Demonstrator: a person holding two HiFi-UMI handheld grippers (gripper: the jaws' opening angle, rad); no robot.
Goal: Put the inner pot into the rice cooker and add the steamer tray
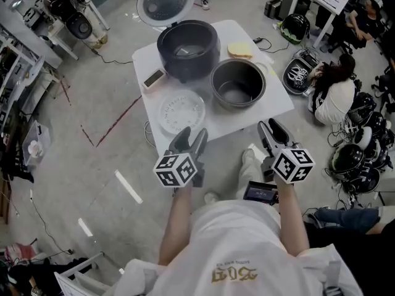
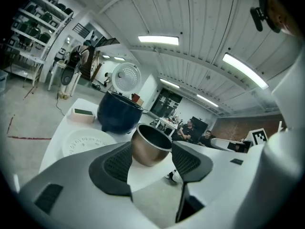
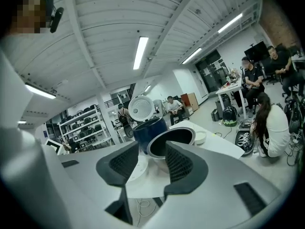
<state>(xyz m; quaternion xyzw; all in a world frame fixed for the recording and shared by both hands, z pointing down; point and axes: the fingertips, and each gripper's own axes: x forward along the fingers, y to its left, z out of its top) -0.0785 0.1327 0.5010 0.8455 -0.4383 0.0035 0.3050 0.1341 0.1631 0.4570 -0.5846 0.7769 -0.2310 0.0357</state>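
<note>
White square table stands on a grey concrete floor; shelving is at left and seated people at right. The yellow print on the person's white shirt is not legible.

- **Dark round rice cooker:** on the table's far side, lid raised.
- **Grey metal inner pot:** upright and empty, on the table just beside the cooker.
- **White perforated round steamer tray:** lies flat near the front edge.
- **Left tongs and right tongs:** both gape wide and hold nothing.

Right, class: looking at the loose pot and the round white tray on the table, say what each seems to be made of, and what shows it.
Pot: probably metal, smooth bronze sheen outside, dark matt lining, perhaps a coating.
Tray: probably plastic, flat matt white with small moulded holes.
</note>
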